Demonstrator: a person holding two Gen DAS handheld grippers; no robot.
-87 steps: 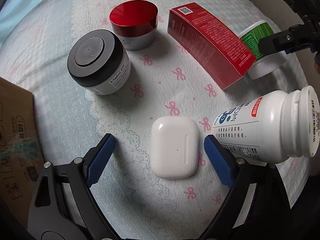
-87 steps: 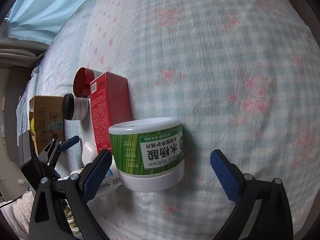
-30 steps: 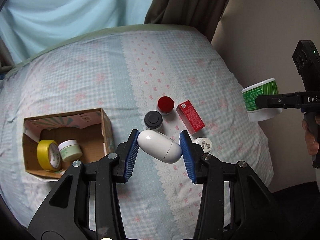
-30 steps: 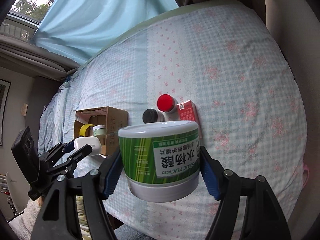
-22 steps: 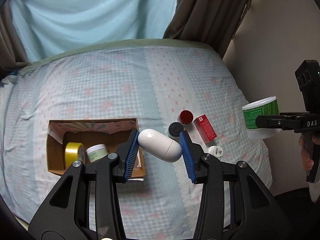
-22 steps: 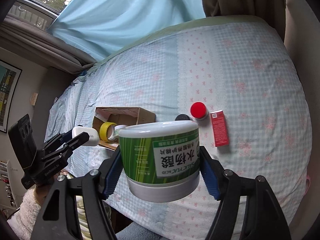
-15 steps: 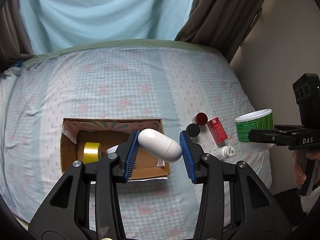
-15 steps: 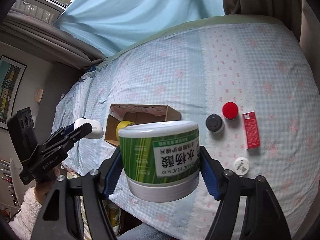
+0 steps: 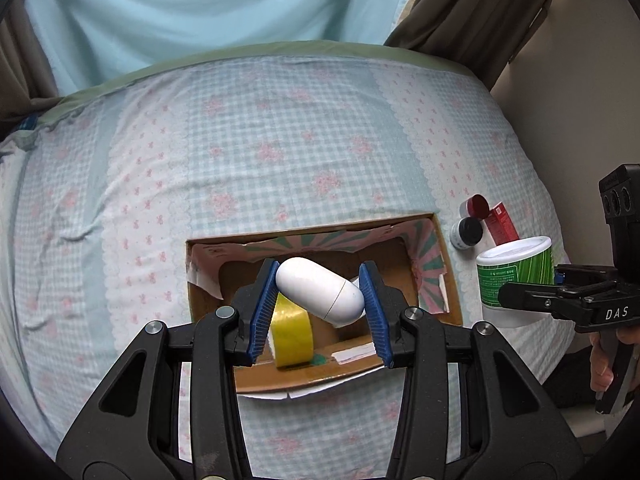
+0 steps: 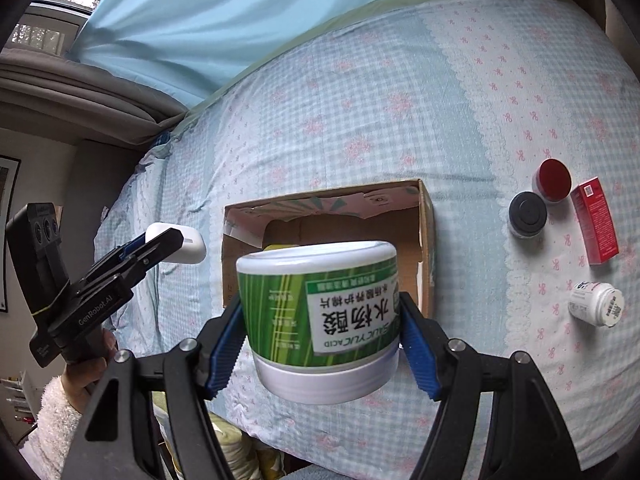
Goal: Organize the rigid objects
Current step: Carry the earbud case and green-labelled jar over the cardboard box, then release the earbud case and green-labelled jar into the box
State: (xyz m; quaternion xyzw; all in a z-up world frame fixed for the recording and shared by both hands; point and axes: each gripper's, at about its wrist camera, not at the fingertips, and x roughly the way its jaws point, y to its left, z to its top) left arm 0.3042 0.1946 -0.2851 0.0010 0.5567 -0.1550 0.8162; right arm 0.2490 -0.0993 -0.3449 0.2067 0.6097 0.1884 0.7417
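My left gripper (image 9: pixel 318 306) is shut on a white earbud case (image 9: pixel 320 293) and holds it above the open cardboard box (image 9: pixel 448 264) on the bed. A yellow tape roll (image 9: pixel 291 336) lies in the box. My right gripper (image 10: pixel 320 344) is shut on a green-and-white jar (image 10: pixel 320 316), held in the air over the box's near edge (image 10: pixel 426 240). The jar also shows in the left wrist view (image 9: pixel 516 276), right of the box. The left gripper with the case shows in the right wrist view (image 10: pixel 176 246), left of the box.
To the right of the box on the checked bedspread (image 10: pixel 360 120) lie a red-lidded jar (image 10: pixel 554 180), a black-lidded jar (image 10: pixel 527 215), a red carton (image 10: pixel 595 220) and a white bottle (image 10: pixel 596 304) on its side. A curtain (image 9: pixel 200 4) hangs behind the bed.
Both grippers closed on their objects, lifted them off the bed and carried them left. The left gripper now hangs over the box and lower; the right gripper is close to the box.
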